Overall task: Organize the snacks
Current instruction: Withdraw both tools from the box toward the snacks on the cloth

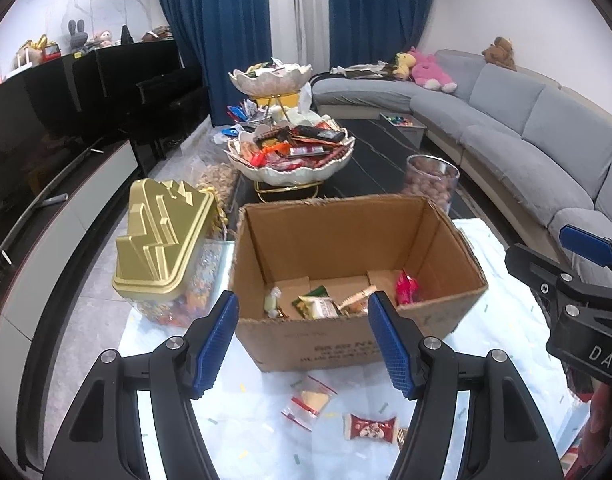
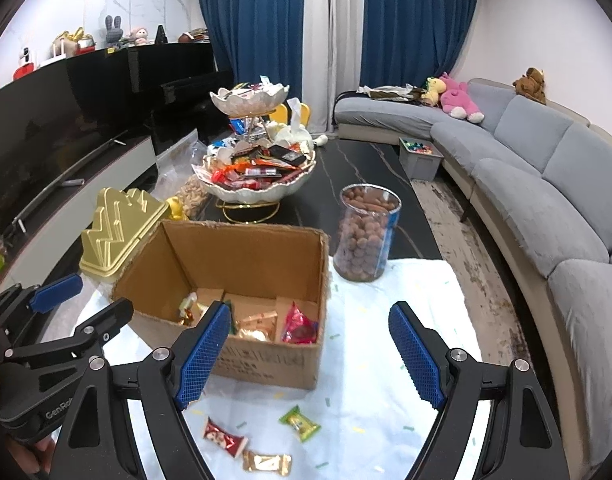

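An open cardboard box [image 1: 338, 236] [image 2: 242, 260] stands on a white cloth and holds a few wrapped snacks [image 1: 318, 306] [image 2: 300, 326]. On the cloth in front of it lie loose snacks: a clear zip bag [image 1: 311, 399], a red-and-white candy [image 1: 370, 426] [image 2: 224, 438], a green candy [image 2: 300, 424] and a gold wrapper [image 2: 266, 462]. My left gripper [image 1: 306, 344] [image 2: 86, 300] hovers open over the box's near edge, nothing between its blue pads. To its right, my right gripper [image 2: 310, 356] [image 1: 554, 256] also hangs open and empty.
A gold-lidded candy container [image 1: 162, 240] [image 2: 118, 232] sits left of the box. A clear jar of brown balls [image 2: 364, 236] stands behind it on the right. Farther back are a two-tier shell bowl of snacks [image 2: 254, 176], a grey bin [image 2: 420, 156] and a curved grey sofa [image 2: 546, 184].
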